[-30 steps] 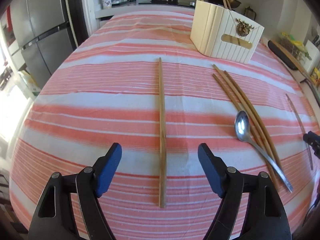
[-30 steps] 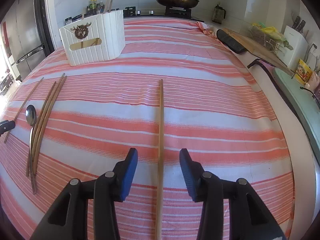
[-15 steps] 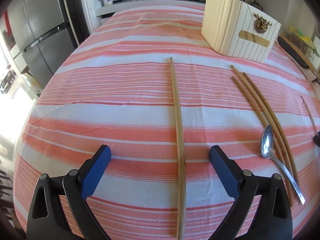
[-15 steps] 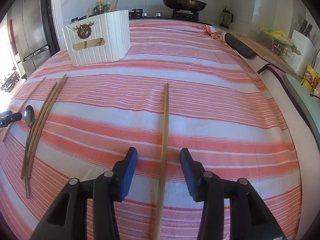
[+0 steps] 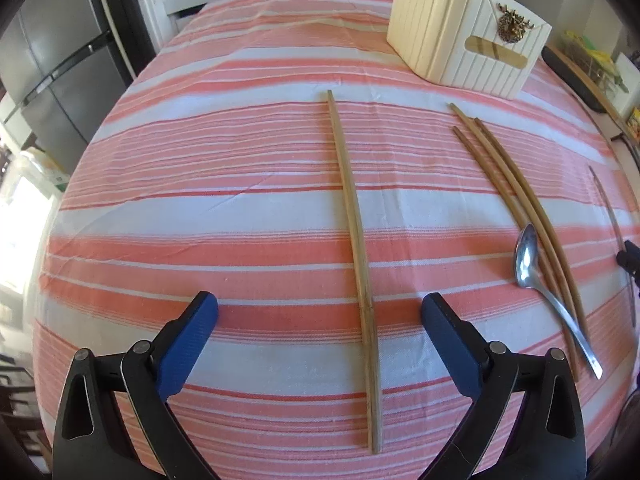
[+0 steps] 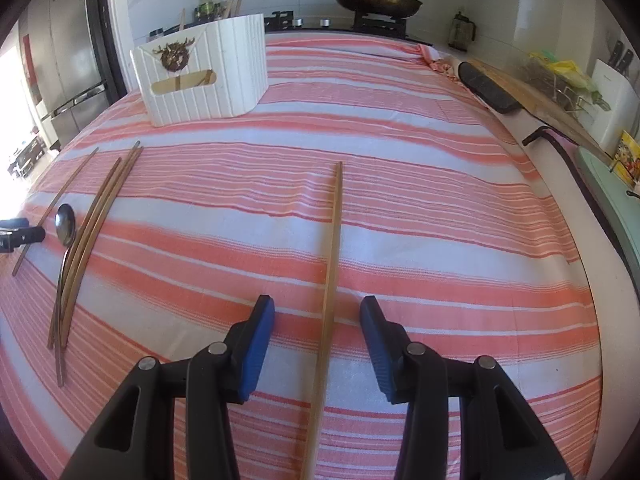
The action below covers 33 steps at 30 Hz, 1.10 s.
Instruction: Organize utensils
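Left gripper [image 5: 319, 320] spread wider & slid along the chopstick [image 5: 352, 248], mid-frame, not touching. Right gripper [image 6: 317, 322] half open astride another chopstick [image 6: 332, 264], nothing grasped; pickup looks next.

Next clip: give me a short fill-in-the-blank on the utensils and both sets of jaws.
1. One chopstick lies between the left gripper's ____ jaws.
2. The spoon lies beside ____ chopsticks.
3. The box stands on the ____ cloth.
4. The right gripper's pads ____ touch its chopstick.

Missing: open; three; striped; do not
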Available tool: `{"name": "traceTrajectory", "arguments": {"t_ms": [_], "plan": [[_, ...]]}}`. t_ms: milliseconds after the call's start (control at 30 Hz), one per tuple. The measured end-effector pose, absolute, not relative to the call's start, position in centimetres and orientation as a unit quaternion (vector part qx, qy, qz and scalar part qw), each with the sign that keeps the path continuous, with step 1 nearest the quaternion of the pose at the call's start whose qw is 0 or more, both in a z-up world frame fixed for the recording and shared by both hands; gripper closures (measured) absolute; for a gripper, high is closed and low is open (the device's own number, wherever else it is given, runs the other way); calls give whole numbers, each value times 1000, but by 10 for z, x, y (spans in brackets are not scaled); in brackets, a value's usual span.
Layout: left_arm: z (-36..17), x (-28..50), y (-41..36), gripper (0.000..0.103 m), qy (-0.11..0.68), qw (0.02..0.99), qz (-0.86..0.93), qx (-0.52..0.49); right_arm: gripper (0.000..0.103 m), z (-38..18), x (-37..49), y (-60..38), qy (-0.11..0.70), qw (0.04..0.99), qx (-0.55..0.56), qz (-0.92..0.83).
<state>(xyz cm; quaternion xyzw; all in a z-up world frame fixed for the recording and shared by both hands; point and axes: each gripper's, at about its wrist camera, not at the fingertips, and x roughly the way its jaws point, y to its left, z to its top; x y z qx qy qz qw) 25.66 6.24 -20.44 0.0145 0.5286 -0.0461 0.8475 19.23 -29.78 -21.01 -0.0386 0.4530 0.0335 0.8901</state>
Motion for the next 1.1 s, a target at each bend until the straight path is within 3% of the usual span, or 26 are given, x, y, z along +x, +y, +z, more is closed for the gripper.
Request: {"name": "traceTrajectory", "arguments": {"t_ms": [100,600,700,733,767,800,967,1100], "plan": [[-202,268,70,4,541,839,-61,6,57,-206,196,-298,488,868,-59,66],[-197,366,45,43,567,817,-91,49,63,-203,287,-289,550,826,-85,91],[-196,376,39,61,565,818,-92,59,66,-203,306,-289,554,825,-76,86],[-196,377,38,78,563,819,-97,58,71,-202,311,-291,553,826,-69,79],[-196,378,37,94,561,820,-102,52,85,-201,315,-293,552,828,-62,74],[-195,377,41,96,561,820,-103,45,95,-201,318,-295,551,830,-52,72],[-179,365,52,98,530,841,-105,13,97,-192,320,-303,524,849,-3,62],[-135,334,59,98,472,873,-123,-8,97,-144,294,-301,457,884,28,92]]}}
